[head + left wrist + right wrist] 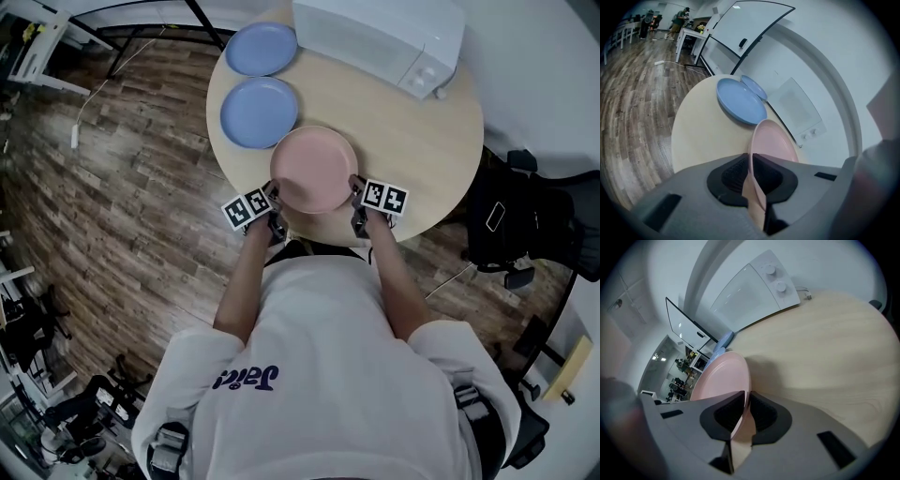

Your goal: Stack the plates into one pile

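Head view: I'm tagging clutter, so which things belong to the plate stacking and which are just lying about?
Job in hand: pink plate, gripped at its rim by the left gripper and right gripper; nearer blue plate; farther blue plate.
Lying about: white appliance at the back of the table.

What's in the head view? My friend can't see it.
A person's left claw and right claw pinch opposite edges of a pink plate over a round table. A near blue plate and a far blue plate lie beyond it, by a white appliance.
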